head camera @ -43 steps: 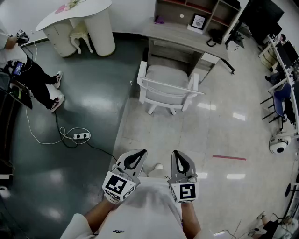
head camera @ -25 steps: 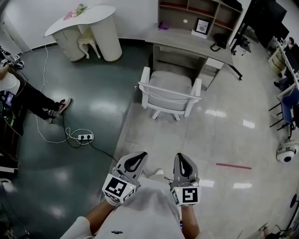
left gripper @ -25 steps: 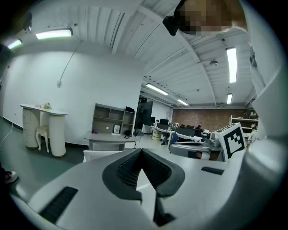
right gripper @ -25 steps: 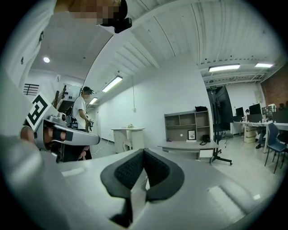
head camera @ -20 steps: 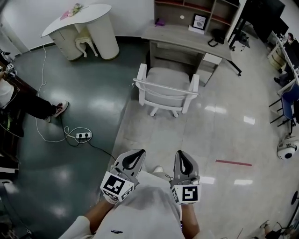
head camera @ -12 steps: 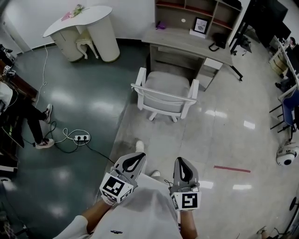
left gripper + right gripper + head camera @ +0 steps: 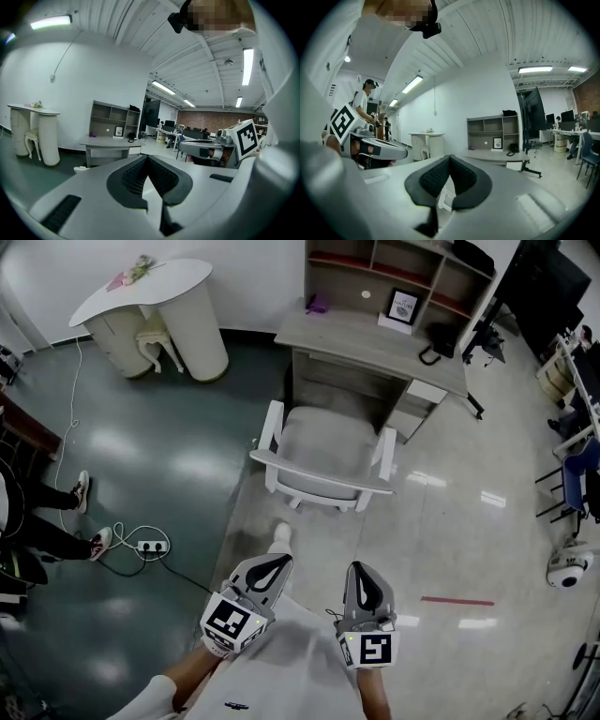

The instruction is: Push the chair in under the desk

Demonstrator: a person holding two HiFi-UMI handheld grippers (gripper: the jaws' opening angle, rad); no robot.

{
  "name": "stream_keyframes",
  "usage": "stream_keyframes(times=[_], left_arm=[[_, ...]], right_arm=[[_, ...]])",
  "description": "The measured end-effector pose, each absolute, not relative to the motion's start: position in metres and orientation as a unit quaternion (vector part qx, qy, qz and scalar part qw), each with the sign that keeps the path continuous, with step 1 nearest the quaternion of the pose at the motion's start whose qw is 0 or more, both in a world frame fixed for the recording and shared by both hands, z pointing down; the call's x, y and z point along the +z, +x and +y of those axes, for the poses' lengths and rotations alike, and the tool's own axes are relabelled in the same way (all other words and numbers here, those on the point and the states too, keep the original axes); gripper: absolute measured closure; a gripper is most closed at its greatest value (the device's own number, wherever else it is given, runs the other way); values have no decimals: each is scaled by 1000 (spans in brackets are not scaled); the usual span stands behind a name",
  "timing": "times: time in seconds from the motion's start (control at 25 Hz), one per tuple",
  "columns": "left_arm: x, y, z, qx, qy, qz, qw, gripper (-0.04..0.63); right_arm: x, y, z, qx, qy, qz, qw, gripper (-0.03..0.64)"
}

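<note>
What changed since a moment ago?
A foot has stepped forward, so the chair looks nearer. The bystander at left moved toward the edge. Nothing was grabbed: the left tool and right tool stayed shut and empty, and the chair is still out from the desk.

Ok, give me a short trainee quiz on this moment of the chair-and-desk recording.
1. True or false: the chair is already pushed fully in under the desk.
2. The left hand-held gripper and the right hand-held gripper are: A) clamped on the chair; B) shut, holding nothing, short of the chair; C) wide open.
3. Which part of the chair faces the person?
Key: 1 false, it stands out in front of the desk; 2 B; 3 the backrest.
</note>
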State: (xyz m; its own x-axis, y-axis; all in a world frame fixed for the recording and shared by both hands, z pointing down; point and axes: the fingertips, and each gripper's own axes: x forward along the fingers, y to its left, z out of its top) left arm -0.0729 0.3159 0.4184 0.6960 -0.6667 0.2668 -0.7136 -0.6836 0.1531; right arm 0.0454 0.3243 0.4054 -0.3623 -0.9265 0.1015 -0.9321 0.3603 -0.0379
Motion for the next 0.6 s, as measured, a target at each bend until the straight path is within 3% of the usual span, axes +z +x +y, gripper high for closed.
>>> stream_keyframes(times=[0.6], left_arm=[[404,-72,71,113,936,-299,146,588]], right_arm=[[388,47,95,97,617,-780,39,604]])
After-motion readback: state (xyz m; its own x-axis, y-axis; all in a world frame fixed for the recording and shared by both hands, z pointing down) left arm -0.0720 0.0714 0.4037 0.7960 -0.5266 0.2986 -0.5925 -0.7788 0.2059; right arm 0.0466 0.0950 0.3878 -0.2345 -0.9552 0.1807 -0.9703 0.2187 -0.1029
